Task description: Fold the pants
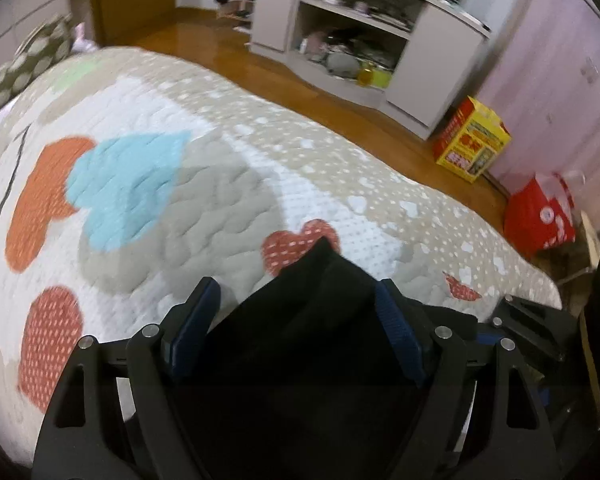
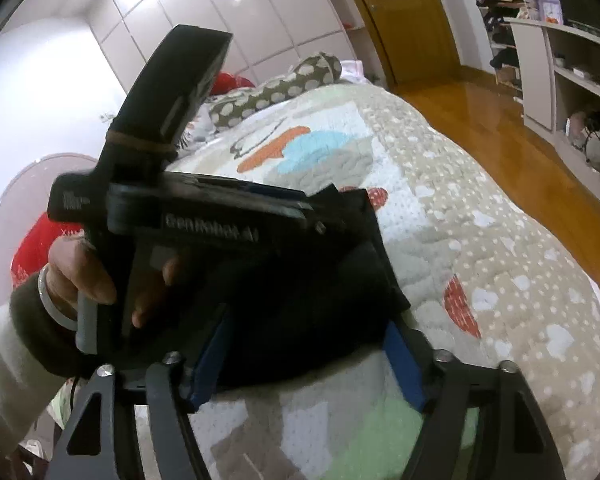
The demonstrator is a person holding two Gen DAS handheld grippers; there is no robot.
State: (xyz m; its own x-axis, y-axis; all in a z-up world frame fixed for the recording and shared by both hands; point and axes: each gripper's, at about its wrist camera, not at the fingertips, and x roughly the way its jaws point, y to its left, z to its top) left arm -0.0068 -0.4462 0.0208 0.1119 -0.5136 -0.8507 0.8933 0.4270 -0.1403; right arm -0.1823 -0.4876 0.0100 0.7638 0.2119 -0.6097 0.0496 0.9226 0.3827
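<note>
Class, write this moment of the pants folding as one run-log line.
surface: quilted bedspread | item: black pants | left hand-held gripper: pants between open pads | right hand-held gripper: open around pants

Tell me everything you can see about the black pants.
The black pants are dark, soft-looking fabric, bunched into a thick bundle on the patterned quilt. One pointed corner sticks up between the left gripper's blue pads; the bundle also lies between the right gripper's pads. No seams or pockets are discernible.
</note>
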